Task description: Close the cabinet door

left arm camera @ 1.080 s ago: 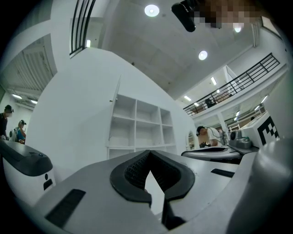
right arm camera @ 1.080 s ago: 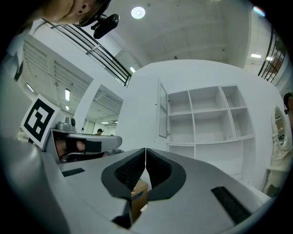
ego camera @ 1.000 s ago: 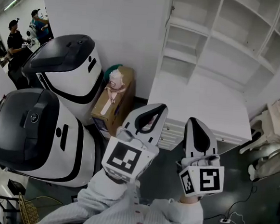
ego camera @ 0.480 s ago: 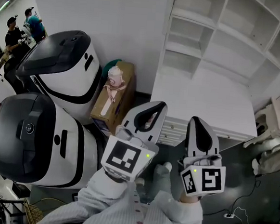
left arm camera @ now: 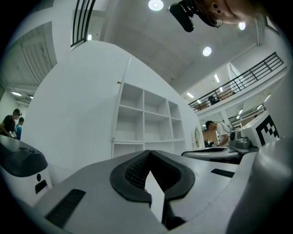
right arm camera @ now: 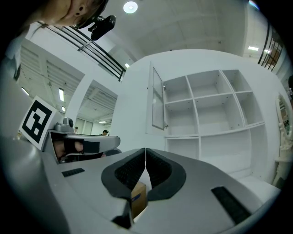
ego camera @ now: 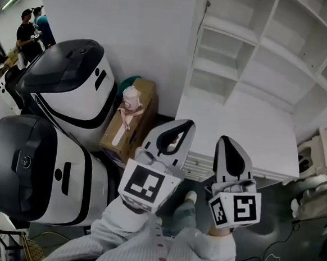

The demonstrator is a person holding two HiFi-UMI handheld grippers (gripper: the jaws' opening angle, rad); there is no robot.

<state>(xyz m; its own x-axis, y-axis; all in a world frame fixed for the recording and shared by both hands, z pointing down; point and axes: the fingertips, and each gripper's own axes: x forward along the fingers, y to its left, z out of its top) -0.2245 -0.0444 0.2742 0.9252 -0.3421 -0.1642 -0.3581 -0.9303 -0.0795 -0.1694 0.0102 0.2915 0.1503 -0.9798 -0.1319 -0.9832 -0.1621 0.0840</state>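
Jaws pressed together, holding nothing, on left gripper (left arm camera: 149,154) and right gripper (right arm camera: 145,151). The cabinet door (right arm camera: 158,101) stands open ahead, well apart, apparently edge-on. Risk: closed tips skid off its thin edge, or it slams.

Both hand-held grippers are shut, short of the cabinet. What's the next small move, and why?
Probably bring the left hand-held gripper forward to the outer face of the open cabinet door. The door stands out from the left edge of the shelves, untouched, and shut jaws suit a push.
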